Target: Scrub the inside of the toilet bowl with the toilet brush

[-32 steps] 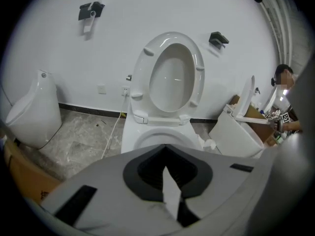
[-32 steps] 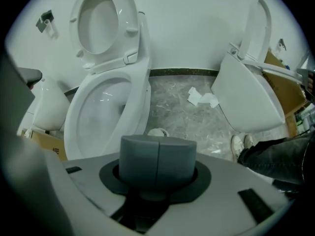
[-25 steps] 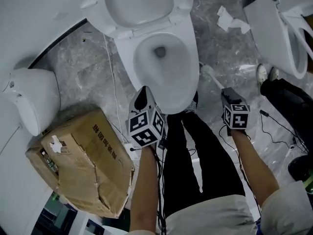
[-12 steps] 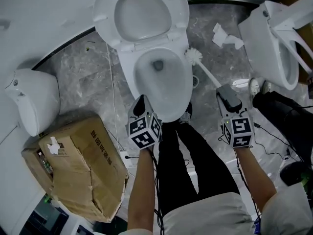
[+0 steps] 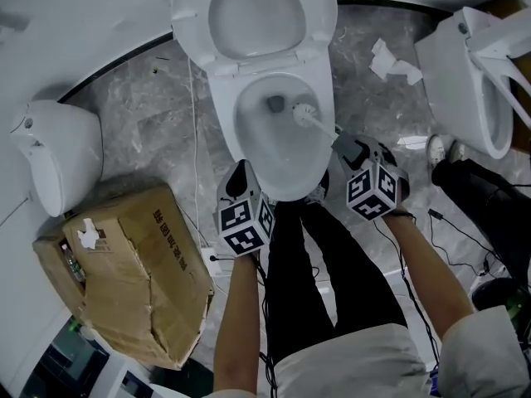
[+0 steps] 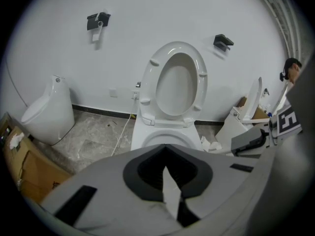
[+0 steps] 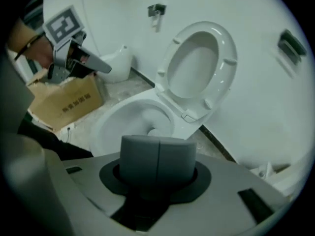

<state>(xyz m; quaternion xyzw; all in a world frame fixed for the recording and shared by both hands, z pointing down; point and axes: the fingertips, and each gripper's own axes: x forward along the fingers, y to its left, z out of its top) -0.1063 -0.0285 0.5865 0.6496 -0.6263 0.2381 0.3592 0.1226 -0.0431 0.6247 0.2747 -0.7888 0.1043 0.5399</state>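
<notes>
**Brush in bowl, rt tongs on handle**

Toilet bowl (image 5: 264, 149): glossy white ceramic, oval, w/ seat & lid (image 5: 253, 11) tipped up at 12 o'clock. Rt tongs (image 5: 347, 146) sit at the bowl's 4 o'clock rim, clamped on the brush (image 5: 305, 112) handle. Left tongs (image 5: 239, 175) are at 7 o'clock, jaws drawn together, nothing in them. Brush's long axis runs 4 to 10 o'clock: thin white stick, round bristly head inside the bowl, just beside the dark drain (image 5: 275, 103), at its 4 o'clock. Rt hand is nearer, so scrub strokes prob. run along that axis, over the smooth wall.
</notes>
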